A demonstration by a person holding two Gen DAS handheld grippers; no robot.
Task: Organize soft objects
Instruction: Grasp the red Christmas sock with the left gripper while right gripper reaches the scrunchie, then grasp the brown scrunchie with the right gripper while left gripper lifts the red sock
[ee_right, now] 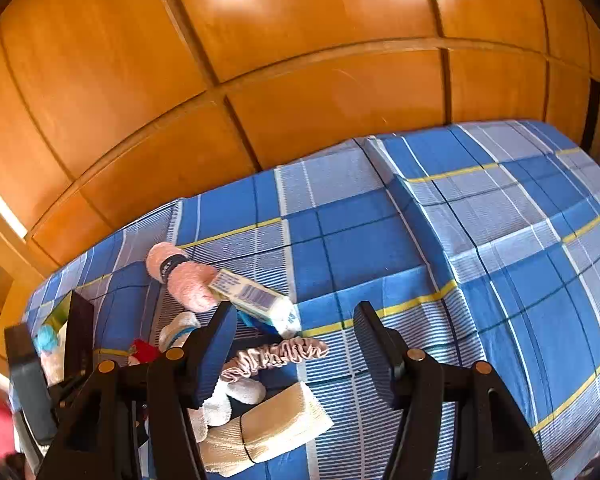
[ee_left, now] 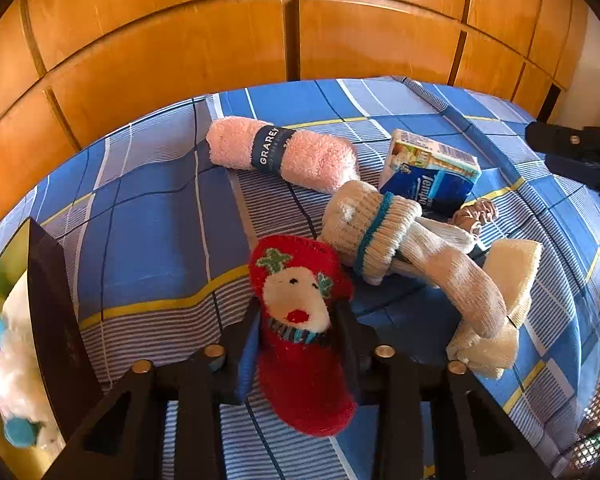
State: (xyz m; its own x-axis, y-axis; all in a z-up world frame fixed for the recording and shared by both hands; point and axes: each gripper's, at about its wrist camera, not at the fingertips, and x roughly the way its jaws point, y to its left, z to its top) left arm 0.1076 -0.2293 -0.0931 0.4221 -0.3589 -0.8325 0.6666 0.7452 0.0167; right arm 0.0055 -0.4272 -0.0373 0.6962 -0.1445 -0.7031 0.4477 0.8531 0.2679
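**Technician:** What is the condition of the left gripper (ee_left: pixel 298 320)?

**Inspector:** Its jaws are clamped on the red Christmas sock (ee_left: pixel 300 320), one finger on each side of the knitted face. The sock's toe end projects ahead of the fingertips; its other end hangs back between the finger bases, over the blue plaid bedsheet (ee_left: pixel 152 216).

**Technician:** What lies around that gripper?

**Inspector:** Ahead and slightly right of it lies a white sock bundle with a teal-striped cuff (ee_left: pixel 374 228), just beside the red sock's toe. Further ahead lies a rolled pink towel with a dark band (ee_left: pixel 284 154). To the right of the towel, a tissue pack (ee_left: pixel 430 170) rests tilted, touching the sock bundle. Right of the gripper lies a folded cream cloth (ee_left: pixel 512 276), partly under the white socks. To the gripper's left stands a dark box (ee_left: pixel 48 308) holding white, fluffy items with blue patches.

**Technician:** And the right gripper (ee_right: pixel 296 344)?

**Inspector:** Its jaws stand apart and grip nothing. A pink satin scrunchie (ee_right: pixel 278 354) lies on the sheet in the gap, nearer the left finger; the pads do not press on it. The cream cloth (ee_right: pixel 276 420) lies below that finger, and the tissue pack (ee_right: pixel 256 296) lies just ahead of its tip.

**Technician:** The background?

**Inspector:** Wooden wardrobe panels (ee_right: pixel 300 60) stand behind the bed.
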